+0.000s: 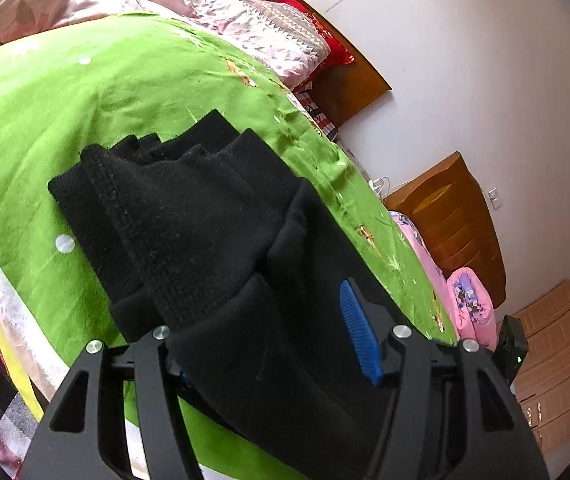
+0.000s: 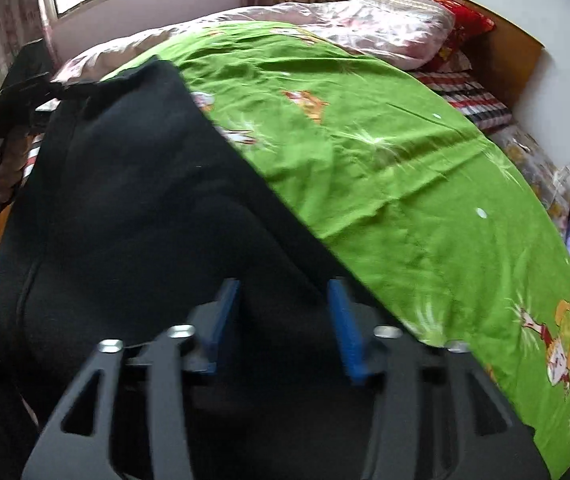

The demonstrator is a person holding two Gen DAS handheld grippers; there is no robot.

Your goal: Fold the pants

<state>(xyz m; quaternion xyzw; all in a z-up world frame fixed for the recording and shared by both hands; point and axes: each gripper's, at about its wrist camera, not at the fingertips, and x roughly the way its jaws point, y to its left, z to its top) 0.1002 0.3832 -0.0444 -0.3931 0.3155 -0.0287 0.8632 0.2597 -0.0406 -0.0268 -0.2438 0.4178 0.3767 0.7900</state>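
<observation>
Left tongs point(image 1: 273, 344): matte black frame with triangular cut-outs, silver round screw heads at pivots, blue ribbed pads point(image 1: 359, 336). Right tongs point(image 2: 283, 326): same black frame, silver screws, two blue ribbed pads point(image 2: 345, 328).

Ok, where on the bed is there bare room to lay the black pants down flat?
Bare green sheet lies between the black pants and the pink quilt at the headboard. Nearer both grippers the pants cover the sheet.

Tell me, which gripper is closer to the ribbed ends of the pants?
Left. The left gripper holds the black pants just behind the ribbed ends; the right gripper straddles plain cloth, no ribbing in its view.
</observation>
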